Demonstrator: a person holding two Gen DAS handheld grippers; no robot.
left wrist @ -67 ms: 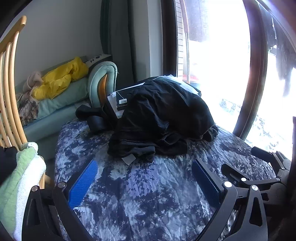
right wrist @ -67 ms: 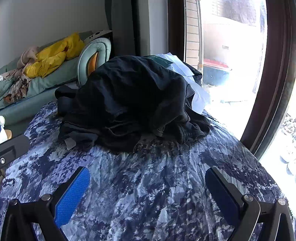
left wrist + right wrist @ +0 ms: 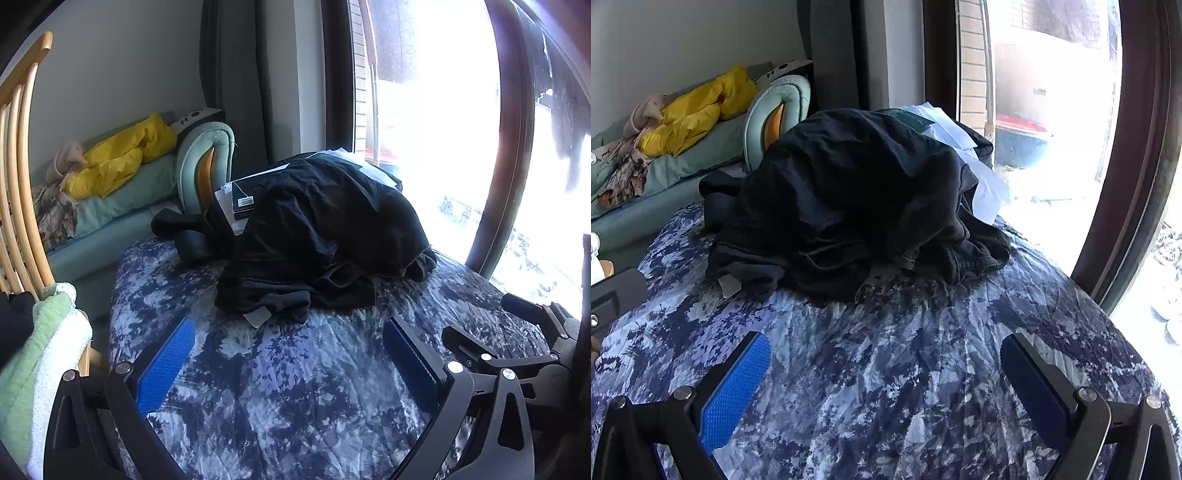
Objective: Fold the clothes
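Both the left hand-held gripper and right hand-held gripper are hovering spread wide, empty, near the black clothes pile lying on the bed.

Matt black cloth heap (crumpled); quilted bedspread.

Little can be read. A dark box behind the green armrest bears pale letters — "HO" is all that shows, the rest hidden. A small white tag on the black box just right of the armrest carries print too fine to read — likewise the tag at the clothes' front edge.
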